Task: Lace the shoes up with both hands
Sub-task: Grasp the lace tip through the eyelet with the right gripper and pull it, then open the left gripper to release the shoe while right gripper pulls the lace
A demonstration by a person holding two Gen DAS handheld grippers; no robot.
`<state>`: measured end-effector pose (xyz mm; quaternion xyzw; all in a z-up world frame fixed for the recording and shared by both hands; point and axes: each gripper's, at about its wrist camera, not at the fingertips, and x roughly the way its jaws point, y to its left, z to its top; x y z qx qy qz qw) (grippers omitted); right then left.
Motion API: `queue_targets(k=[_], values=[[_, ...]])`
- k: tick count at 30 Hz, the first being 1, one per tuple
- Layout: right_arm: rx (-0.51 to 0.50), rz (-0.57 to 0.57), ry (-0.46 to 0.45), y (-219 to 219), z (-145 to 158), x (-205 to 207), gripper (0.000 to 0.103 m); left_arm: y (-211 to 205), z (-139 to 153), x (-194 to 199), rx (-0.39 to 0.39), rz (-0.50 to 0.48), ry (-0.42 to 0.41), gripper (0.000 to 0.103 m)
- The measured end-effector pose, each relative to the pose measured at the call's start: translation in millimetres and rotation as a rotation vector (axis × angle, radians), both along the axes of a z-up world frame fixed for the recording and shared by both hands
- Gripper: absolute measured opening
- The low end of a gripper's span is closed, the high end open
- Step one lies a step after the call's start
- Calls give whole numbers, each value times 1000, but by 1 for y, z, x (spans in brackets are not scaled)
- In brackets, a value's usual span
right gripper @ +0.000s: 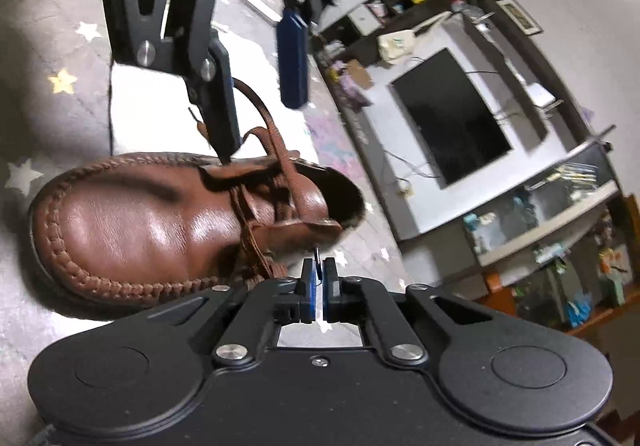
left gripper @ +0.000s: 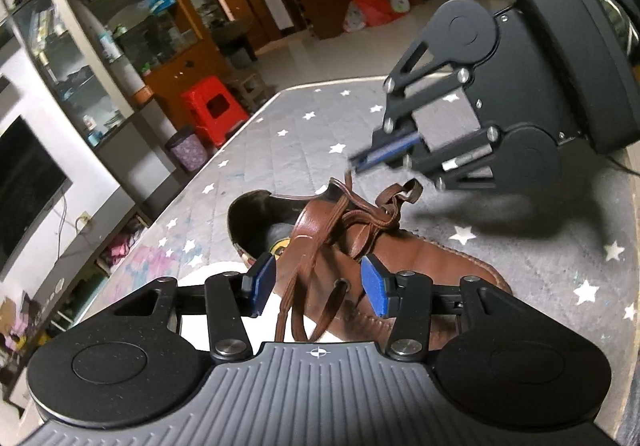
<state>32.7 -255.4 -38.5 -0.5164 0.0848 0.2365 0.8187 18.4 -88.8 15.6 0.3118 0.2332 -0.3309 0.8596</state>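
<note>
Centrally in the left wrist view, the brown leather shoe (left gripper: 404,262) lies on the star-patterned grey mat (left gripper: 296,149), the left gripper (left gripper: 318,284) spread wide around its brown laces (left gripper: 320,258), while at upper right the right gripper (left gripper: 362,161) pinches a lace end.

Shoe (left gripper: 360,246) on mat (left gripper: 280,149), between both tongs.

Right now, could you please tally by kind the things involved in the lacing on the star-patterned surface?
Brown leather shoe: 1
Brown shoelace: 1, threaded through the shoe, its strands loose
Handheld grippers: 2, the left gripper open over the lace, the right gripper nearly shut with something thin between its pads
Total: 4
</note>
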Motion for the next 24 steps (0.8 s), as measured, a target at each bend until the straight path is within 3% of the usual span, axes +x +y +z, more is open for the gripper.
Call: queue_targets(k=[11, 24], values=[[97, -241, -141, -52, 37, 4, 2, 14, -10, -6, -35, 70, 31, 51], [192, -352, -2, -76, 19, -18, 5, 14, -23, -4, -66, 129, 60, 53]])
